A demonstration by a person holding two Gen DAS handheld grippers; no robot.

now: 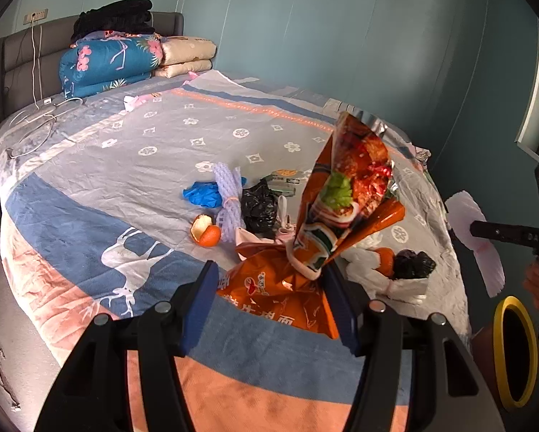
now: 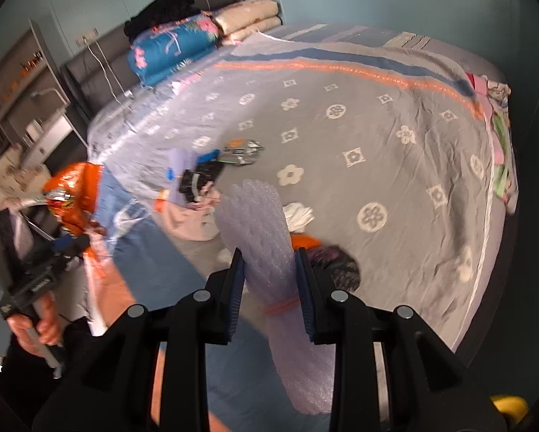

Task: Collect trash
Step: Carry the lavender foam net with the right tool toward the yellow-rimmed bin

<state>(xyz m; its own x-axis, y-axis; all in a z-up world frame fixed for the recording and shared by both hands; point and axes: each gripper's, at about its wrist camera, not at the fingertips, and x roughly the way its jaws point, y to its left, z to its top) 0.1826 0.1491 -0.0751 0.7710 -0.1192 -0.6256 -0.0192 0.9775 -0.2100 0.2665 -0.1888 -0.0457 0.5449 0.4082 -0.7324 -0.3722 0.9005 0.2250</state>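
Note:
Trash lies on a bed. In the left wrist view my left gripper has its jaws wide apart around the bottom of an upright orange snack bag; the bag touches only the right pad, over a second flat orange wrapper. My right gripper is shut on a roll of lilac foam wrap tied with a pink band, held above the bed. It also shows at the right edge of the left wrist view. Orange peel, a blue glove, a black bag and another foam roll lie mid-bed.
A yellow-rimmed bin stands low at the right, off the bed edge. White tissue with orange peel and dark scraps lies near the bed's right edge. Folded quilts sit at the headboard. A cable lies far left.

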